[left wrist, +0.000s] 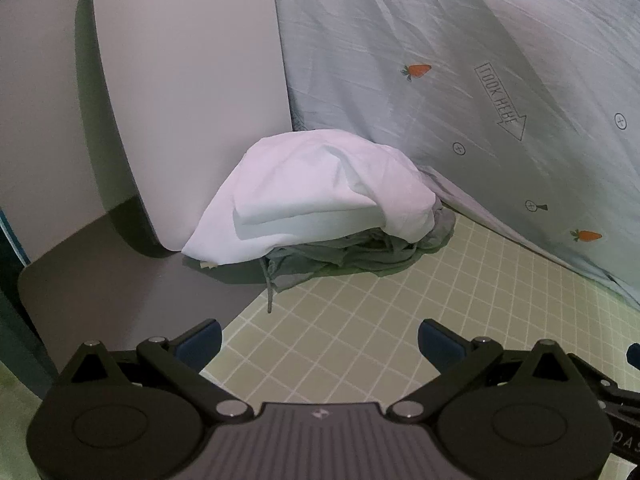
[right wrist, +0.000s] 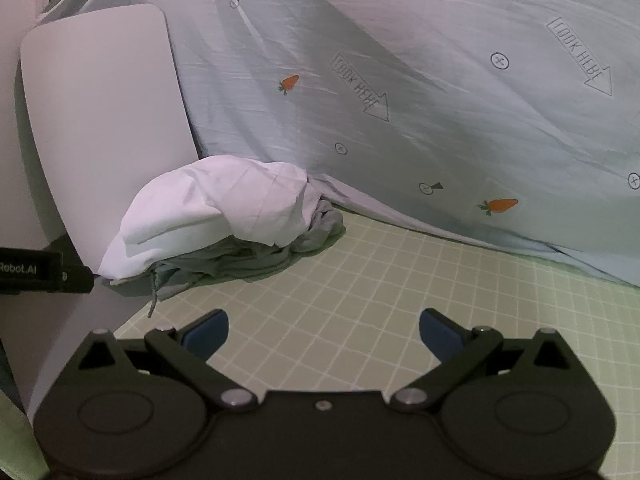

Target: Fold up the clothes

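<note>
A pile of clothes lies at the back of a green checked bed sheet [left wrist: 360, 336] [right wrist: 380, 292]. On top is a white garment [left wrist: 316, 188] [right wrist: 212, 204], loosely folded. Under it a crumpled grey garment [left wrist: 344, 256] [right wrist: 240, 260] spreads out, its drawstring [left wrist: 270, 288] [right wrist: 153, 296] trailing toward me. My left gripper [left wrist: 320, 340] hovers open in front of the pile, nothing between its blue pads. My right gripper [right wrist: 324, 330] is open too, empty, to the right of the pile. Part of the left gripper's body [right wrist: 44, 272] shows at the left edge of the right wrist view.
A pale board with rounded corners [left wrist: 188, 92] [right wrist: 104, 120] leans upright just left of the pile, on a grey panel [left wrist: 132, 280]. A light blue quilt with carrot and arrow prints [left wrist: 480, 100] [right wrist: 420, 100] rises behind and to the right.
</note>
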{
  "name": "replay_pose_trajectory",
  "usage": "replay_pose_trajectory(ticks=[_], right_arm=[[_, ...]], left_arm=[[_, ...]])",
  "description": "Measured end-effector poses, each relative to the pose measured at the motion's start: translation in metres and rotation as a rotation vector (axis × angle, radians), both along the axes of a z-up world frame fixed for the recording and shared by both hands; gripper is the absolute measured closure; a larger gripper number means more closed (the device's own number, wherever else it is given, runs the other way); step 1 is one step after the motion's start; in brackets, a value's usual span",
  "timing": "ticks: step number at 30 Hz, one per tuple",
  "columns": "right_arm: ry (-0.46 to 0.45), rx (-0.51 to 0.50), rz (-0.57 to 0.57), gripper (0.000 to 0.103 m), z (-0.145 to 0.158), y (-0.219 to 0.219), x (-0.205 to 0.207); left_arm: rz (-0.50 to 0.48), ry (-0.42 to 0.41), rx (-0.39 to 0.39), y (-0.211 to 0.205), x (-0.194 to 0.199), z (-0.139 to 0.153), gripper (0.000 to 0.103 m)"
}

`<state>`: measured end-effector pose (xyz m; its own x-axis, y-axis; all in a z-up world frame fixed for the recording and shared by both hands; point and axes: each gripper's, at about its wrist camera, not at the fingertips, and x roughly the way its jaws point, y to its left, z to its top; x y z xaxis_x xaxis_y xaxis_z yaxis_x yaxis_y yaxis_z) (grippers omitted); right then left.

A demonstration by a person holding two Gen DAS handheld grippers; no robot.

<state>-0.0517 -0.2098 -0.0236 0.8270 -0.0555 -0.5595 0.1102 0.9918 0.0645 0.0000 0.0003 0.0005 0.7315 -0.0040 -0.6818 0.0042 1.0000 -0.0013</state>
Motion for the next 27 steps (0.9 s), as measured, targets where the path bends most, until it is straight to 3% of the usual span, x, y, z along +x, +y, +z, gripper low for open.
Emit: replay_pose_trajectory(ticks=[27], right_arm=[[-0.008,0.004,0.003,0.000,0.006,0.005,-0.005]], left_arm=[[0.015,0.000,0.006,0.011,-0.008,0.010,0.000]])
